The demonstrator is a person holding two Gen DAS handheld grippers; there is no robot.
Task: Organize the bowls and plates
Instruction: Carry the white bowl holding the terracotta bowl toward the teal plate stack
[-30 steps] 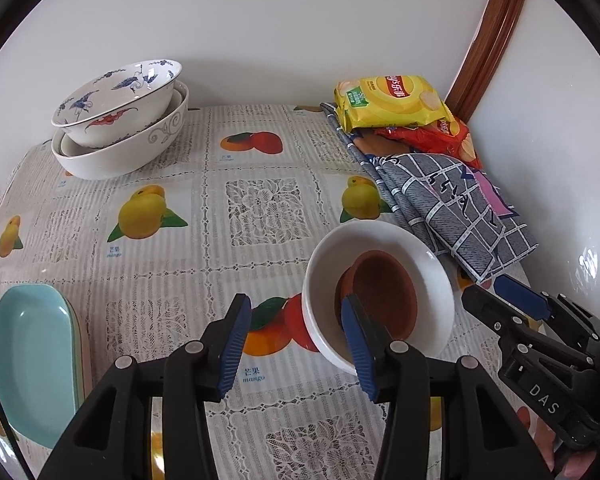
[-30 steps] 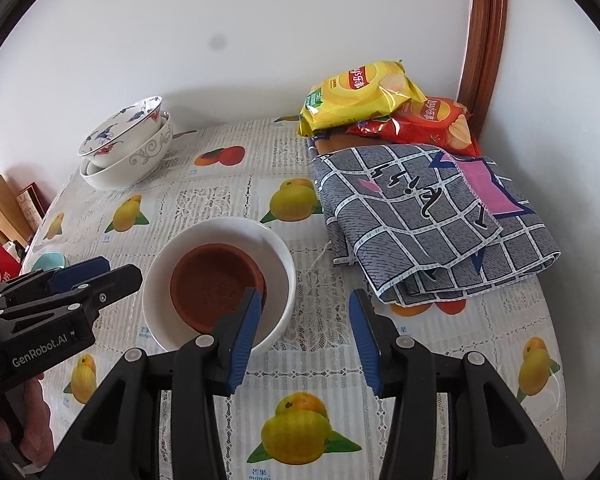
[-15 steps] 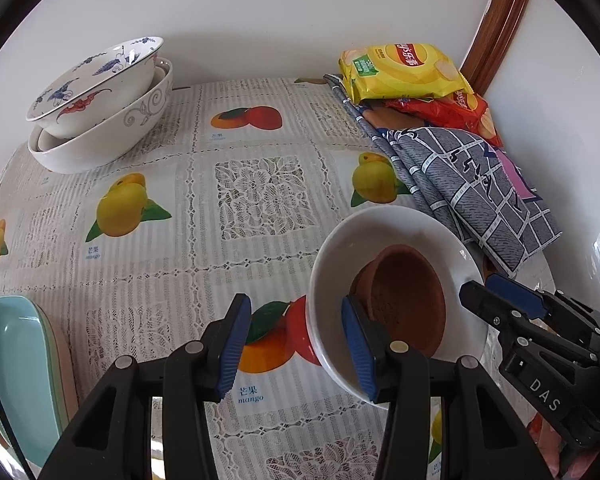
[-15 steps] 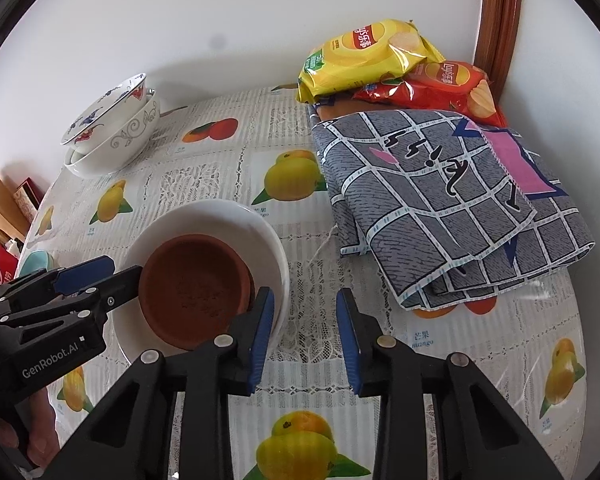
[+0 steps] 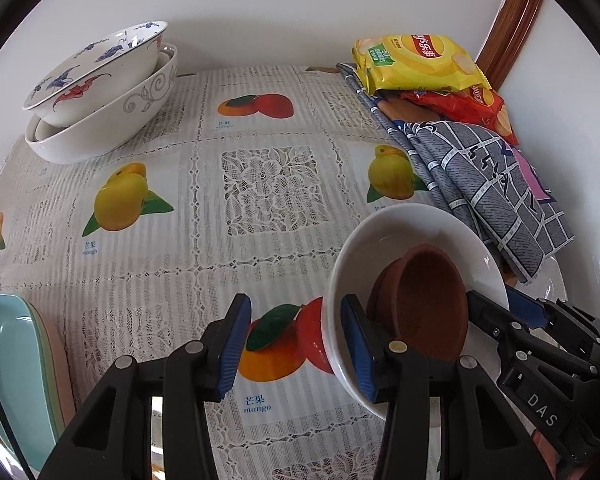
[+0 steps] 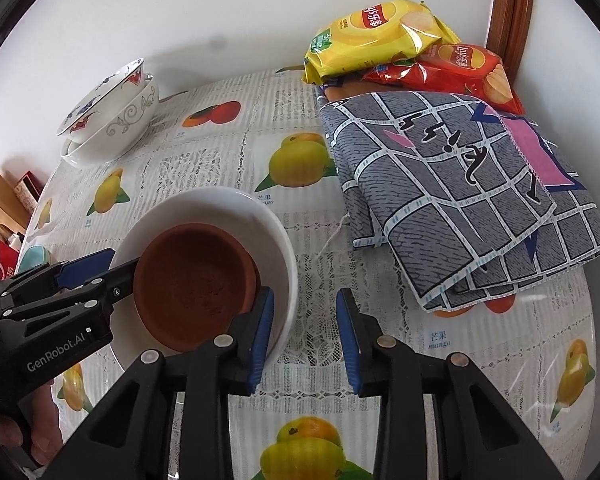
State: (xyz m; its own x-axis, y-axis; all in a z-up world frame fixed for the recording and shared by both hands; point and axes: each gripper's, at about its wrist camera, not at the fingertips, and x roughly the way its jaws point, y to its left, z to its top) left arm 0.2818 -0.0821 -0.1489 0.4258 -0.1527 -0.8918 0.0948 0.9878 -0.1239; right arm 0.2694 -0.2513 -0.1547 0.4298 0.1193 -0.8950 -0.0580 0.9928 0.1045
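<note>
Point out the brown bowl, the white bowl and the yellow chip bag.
brown bowl (image 6: 192, 280), right wrist view, inner floor.
white bowl (image 6: 278, 236), right wrist view, right inner wall.
yellow chip bag (image 5: 416, 66), left wrist view, front face.

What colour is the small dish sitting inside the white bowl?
Terracotta brown dish, clearest in the right wrist view.

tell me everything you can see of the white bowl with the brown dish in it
The round, glossy white ceramic bowl is plain, with no chips showing, and sits tilted above the fruit-print tablecloth. A brown terracotta dish leans inside it. Both open grippers, left and right, straddle its rim, one finger inside.
</note>
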